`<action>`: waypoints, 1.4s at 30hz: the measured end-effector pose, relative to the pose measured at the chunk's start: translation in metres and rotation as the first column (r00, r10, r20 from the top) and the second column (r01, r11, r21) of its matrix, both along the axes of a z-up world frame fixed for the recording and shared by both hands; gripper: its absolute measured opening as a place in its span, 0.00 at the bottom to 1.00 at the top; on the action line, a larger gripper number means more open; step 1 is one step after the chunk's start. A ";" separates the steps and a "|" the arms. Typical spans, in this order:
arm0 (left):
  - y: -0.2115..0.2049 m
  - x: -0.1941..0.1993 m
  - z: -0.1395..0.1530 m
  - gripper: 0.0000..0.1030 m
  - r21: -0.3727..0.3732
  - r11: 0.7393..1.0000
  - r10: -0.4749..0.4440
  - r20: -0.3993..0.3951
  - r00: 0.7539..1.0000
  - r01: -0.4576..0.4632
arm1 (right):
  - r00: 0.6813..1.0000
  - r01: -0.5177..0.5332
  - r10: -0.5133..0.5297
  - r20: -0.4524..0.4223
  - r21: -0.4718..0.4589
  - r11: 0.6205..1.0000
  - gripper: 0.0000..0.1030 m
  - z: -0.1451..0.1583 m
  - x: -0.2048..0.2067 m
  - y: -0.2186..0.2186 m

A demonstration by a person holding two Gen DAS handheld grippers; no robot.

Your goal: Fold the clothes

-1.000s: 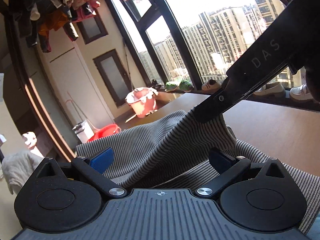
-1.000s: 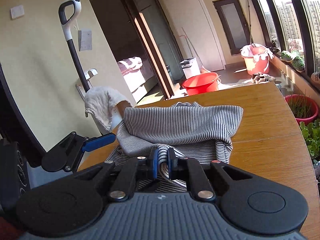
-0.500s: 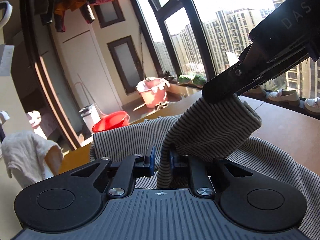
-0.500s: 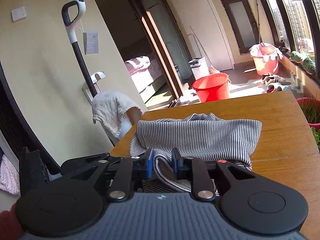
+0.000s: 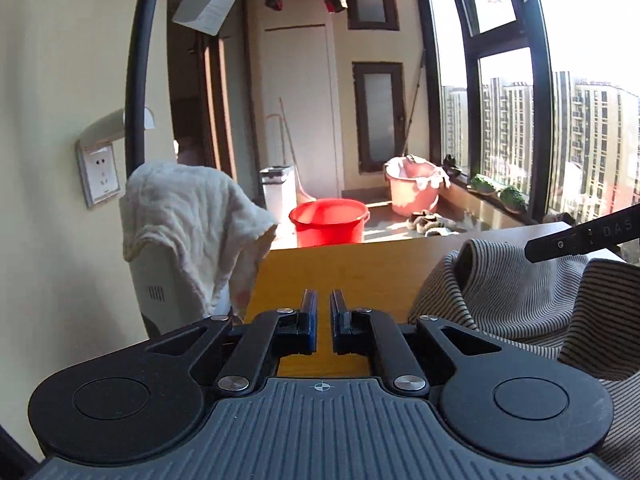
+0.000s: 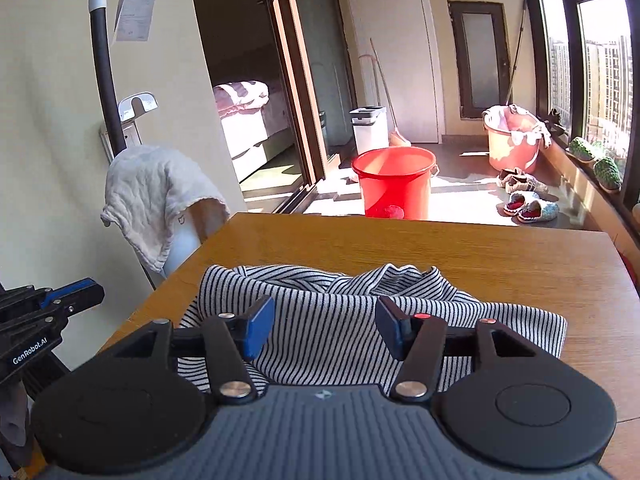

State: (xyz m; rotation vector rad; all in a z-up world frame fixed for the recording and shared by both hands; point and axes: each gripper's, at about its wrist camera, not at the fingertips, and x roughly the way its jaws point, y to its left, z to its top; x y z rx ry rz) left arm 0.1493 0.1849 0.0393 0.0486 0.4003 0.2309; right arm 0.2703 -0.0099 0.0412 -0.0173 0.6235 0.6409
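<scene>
A black-and-white striped garment [image 6: 332, 320] lies bunched in a rough fold on the wooden table [image 6: 440, 248]. My right gripper [image 6: 324, 314] hovers just over its near part. Its jaws are opening and the blue pads stand apart without pressing the cloth. In the left wrist view my left gripper [image 5: 323, 300] is shut with nothing between its pads, over bare table [image 5: 340, 264] to the left of the garment [image 5: 520, 296]. One black finger [image 5: 580, 240] of the right gripper reaches in above the cloth. The left gripper [image 6: 76, 294] also shows at the left edge of the right wrist view.
A white towel [image 6: 156, 196] hangs over a white appliance beside the table's far left corner, under a vacuum handle [image 6: 104, 80]. On the floor beyond the table stand a red bucket [image 6: 394, 180], a pink tub [image 6: 514, 140] and slippers [image 6: 528, 206]. Windows run along the right.
The left gripper shut on a fold of the garment, then swung left off it and is now empty. The right gripper let go of the cloth and opened; the garment dropped onto the table.
</scene>
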 end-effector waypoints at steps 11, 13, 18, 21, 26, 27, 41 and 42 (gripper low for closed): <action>-0.007 -0.004 -0.011 0.20 -0.136 0.981 -0.143 -0.044 0.989 0.136 | 1.000 -0.012 0.012 0.000 -0.101 0.995 0.63 0.004 -0.009 0.002; -0.013 -0.008 -0.010 0.34 -0.158 0.968 -0.204 -0.040 0.978 0.195 | 1.000 -0.012 0.013 0.005 -0.105 0.994 0.65 0.010 -0.015 -0.014; -0.040 -0.016 -0.013 0.54 -0.118 0.963 -0.248 -0.057 0.967 0.240 | 0.995 -0.096 0.095 -0.020 -0.067 0.993 0.75 0.014 -0.052 -0.065; -0.056 -0.020 -0.016 0.66 -0.085 0.956 -0.288 -0.076 0.955 0.281 | 0.989 -0.147 0.145 -0.031 -0.053 0.988 0.75 0.007 -0.081 -0.091; -0.090 -0.033 -0.020 0.83 0.009 0.937 -0.347 -0.117 0.931 0.350 | 0.968 -0.246 0.242 -0.064 -0.081 0.966 0.78 -0.014 -0.123 -0.111; -0.095 -0.034 -0.021 0.85 0.018 0.935 -0.348 -0.125 0.929 0.353 | 0.965 -0.260 0.254 -0.060 -0.123 0.958 0.79 -0.022 -0.133 -0.109; -0.177 -0.071 -0.015 0.93 0.283 0.866 -0.421 -0.030 0.906 0.412 | 0.976 -0.166 0.196 -0.091 0.263 0.950 0.09 0.031 -0.121 -0.139; -0.186 -0.070 -0.015 0.93 0.330 0.855 -0.423 0.000 0.906 0.400 | 0.971 -0.185 0.219 -0.094 0.285 0.941 0.09 0.039 -0.122 -0.139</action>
